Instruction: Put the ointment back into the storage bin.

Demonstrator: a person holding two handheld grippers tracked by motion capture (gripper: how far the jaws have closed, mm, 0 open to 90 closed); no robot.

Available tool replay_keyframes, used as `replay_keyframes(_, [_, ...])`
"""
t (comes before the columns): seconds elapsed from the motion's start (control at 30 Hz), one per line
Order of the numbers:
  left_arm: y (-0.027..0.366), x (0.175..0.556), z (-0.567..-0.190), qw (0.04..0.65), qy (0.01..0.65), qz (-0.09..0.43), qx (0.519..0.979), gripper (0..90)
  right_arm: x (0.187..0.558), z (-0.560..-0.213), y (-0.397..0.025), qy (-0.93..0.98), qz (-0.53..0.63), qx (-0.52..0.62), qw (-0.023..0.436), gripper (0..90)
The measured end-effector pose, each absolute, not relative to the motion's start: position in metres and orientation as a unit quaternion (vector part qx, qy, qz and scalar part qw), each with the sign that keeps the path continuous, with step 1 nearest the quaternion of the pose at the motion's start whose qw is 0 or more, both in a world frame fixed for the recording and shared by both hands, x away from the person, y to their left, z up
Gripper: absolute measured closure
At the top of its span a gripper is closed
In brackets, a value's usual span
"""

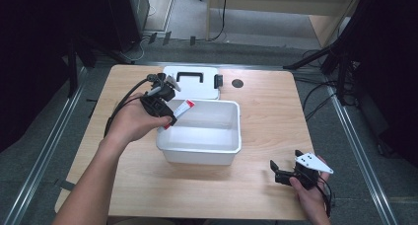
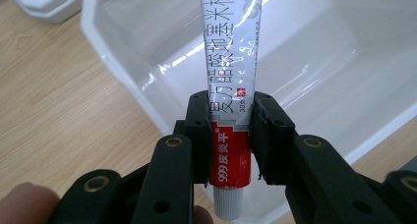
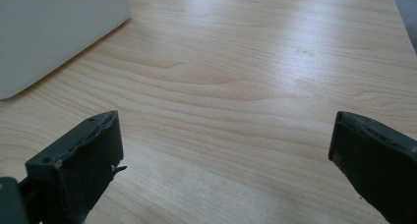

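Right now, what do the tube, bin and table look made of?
Ointment tube: glossy thin foil or laminate, creased, with sharp glints; ribbed white cap, probably plastic.
Storage bin: white plastic, smooth and semi-gloss, slightly translucent walls.
Table: light wood grain, likely laminate; matte with a soft sheen.

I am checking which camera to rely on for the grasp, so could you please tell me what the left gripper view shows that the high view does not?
The left gripper view alone shows how the left gripper clamps the tube: jaws shut across its red band, white cap toward the camera, printed text legible.

The high view alone shows the lid behind the white bin, the whole table, and the right gripper open near the front right corner.

Both show the tube held over the bin's rim, pointing into it.
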State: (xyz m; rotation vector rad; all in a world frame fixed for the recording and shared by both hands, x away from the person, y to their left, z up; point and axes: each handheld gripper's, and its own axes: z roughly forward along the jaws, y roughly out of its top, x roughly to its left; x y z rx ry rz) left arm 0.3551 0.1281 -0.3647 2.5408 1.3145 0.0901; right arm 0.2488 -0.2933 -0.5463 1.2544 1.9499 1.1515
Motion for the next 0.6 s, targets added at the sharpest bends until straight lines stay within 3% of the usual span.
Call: replay_keyframes(0.6, [0.115,0.368,-0.396,0.117,0.457,0.033,0.881,71.5,0.249,-0.546,-0.294,0.723,0.433,0.464,0.271,0.0])
